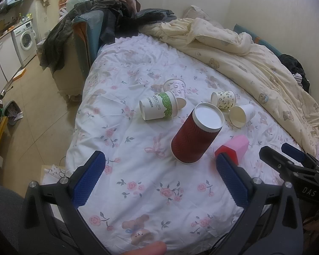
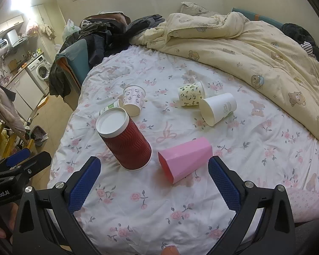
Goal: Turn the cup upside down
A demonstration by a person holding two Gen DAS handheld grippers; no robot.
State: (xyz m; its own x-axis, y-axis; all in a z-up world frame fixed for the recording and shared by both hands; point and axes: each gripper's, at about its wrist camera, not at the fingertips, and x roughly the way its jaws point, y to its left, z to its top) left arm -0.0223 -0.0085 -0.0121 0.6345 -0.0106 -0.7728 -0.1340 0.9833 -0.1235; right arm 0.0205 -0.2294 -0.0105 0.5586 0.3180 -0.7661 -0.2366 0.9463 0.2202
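My right gripper (image 2: 154, 178) is wide apart, empty; pink cup (image 2: 186, 159) lies sideways beside the upturned red cup (image 2: 125, 140) — I'd clamp its middle squarely.

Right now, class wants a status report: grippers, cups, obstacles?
Left gripper open, empty. Right gripper open, empty. Red cup already upside down; pink cup on its side between them. Nothing blocking.

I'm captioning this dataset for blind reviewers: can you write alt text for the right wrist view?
A dark red ribbed cup stands upside down on a floral bedsheet, beside a pink cup lying on its side. The open right gripper frames them, empty. Behind lie four more tipped paper cups and a rumpled bear-print quilt.
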